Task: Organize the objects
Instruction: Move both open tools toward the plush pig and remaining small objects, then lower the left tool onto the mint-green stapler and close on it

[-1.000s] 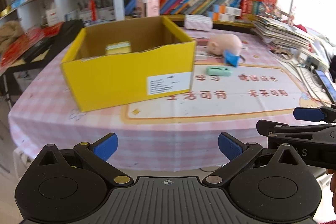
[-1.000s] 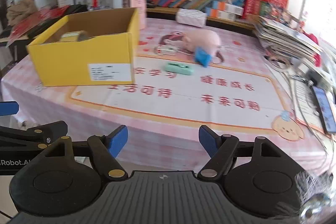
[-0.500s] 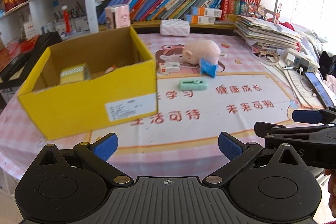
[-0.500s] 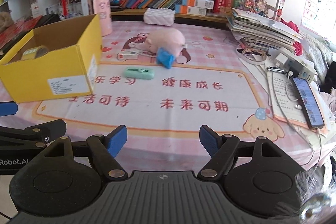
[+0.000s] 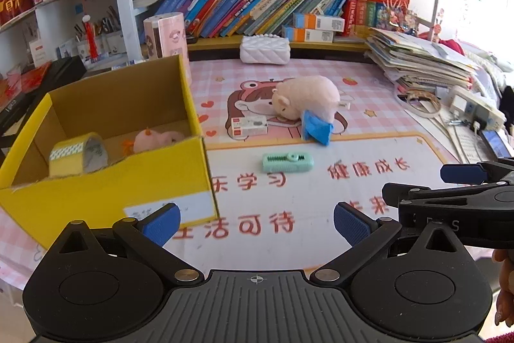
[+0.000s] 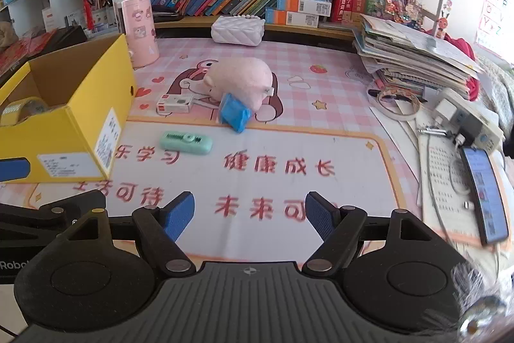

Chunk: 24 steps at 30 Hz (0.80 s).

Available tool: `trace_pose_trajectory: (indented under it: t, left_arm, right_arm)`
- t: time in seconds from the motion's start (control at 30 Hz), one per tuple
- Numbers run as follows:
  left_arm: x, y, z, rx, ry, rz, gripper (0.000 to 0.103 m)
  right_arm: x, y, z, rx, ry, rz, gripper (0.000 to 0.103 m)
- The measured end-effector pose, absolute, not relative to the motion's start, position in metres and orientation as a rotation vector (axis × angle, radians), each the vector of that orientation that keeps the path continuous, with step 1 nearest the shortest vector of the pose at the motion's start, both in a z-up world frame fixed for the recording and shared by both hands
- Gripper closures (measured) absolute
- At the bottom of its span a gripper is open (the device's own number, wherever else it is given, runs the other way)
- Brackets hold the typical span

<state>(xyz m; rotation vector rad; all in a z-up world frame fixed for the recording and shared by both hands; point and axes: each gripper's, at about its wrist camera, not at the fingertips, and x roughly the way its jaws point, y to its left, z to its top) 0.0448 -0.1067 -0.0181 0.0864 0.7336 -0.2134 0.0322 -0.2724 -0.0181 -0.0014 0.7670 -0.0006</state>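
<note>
On the pink mat [image 6: 321, 79], three loose things lie in front of both grippers: a green case [image 6: 186, 142], a white box [image 6: 175, 103] and a plush pig [image 6: 241, 79] with a blue pack [image 6: 235, 112] against it. The yellow box [image 5: 106, 179] at the left already holds a tape roll [image 5: 78, 154] and a small pink toy [image 5: 157, 139], so sorting looks partly done and this is an approach, with nothing gripped. The left gripper [image 5: 255, 219] and the right gripper [image 6: 249, 212] both hang with jaws apart and empty. The green case is nearest, its long axis running left to right across both views, toothed face up. Taking it would call for closing across its short width, then carrying it left into the box.
</note>
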Motion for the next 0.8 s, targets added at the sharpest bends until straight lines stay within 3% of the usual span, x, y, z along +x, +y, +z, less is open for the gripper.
trace_pose_trajectory:
  t: [0.57,0.8]
  left_arm:
    - [0.089,-0.141,-0.022,0.079,0.742,-0.116,0.003]
    - [0.104,-0.160,-0.027,0.122,0.762,-0.123,0.017]
  right_arm:
    - [0.105,-0.310,-0.023,-0.007,0.782,0.109,0.028]
    - [0.131,-0.319,-0.026,0.006,0.781,0.154,0.031]
